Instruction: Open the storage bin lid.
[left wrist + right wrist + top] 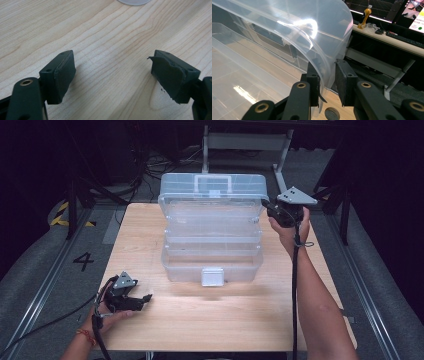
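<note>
Your wooden table (200, 320) carries one big thing: a clear plastic toolbox (212, 255) standing in the middle, toward the far edge. Its lid (212, 187) is swung up and back, the carry handle showing at the top, and the stepped trays inside lie open to you, with the white latch (212, 276) at the front wall facing your side.

Your right gripper (327, 83) is up at the lid's right-hand corner. Its jaws straddle the thin clear rim of the lid (322, 50); the left pad lies against the plastic, while a sliver of gap shows at the right pad, so you cannot tell for sure whether the rim is pinched.

Your left gripper (129, 297) rests low at the near left of the table, well apart from the toolbox. Its jaws stand wide and released, with only bare wood (105, 45) between the worn pads.
</note>
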Demonstrator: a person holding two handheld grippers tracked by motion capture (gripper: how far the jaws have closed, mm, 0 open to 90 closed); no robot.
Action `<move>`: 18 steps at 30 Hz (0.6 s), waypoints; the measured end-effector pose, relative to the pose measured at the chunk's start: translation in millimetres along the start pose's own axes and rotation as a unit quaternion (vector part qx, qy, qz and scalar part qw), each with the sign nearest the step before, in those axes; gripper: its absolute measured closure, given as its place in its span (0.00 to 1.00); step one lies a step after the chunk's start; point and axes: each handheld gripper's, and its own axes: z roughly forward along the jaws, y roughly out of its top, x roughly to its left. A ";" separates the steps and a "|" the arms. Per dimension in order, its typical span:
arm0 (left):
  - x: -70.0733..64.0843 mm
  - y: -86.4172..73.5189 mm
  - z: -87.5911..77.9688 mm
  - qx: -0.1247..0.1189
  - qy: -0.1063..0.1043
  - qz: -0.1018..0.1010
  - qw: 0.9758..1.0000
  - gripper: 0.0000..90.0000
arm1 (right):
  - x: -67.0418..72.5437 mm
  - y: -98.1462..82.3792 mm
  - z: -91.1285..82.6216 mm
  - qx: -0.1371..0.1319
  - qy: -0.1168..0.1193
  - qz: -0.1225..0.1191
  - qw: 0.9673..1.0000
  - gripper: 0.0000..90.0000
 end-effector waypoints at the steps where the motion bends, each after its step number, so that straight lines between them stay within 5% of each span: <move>1: 0.1 0.0 0.0 0.000 0.000 0.000 1.000 0.22 | -0.9 0.3 0.4 0.001 0.002 0.001 1.000 0.83; 18: -1.3 -1.1 -0.9 -0.001 0.002 0.000 1.000 0.22 | -14.6 7.0 14.7 0.003 0.018 0.023 1.000 0.84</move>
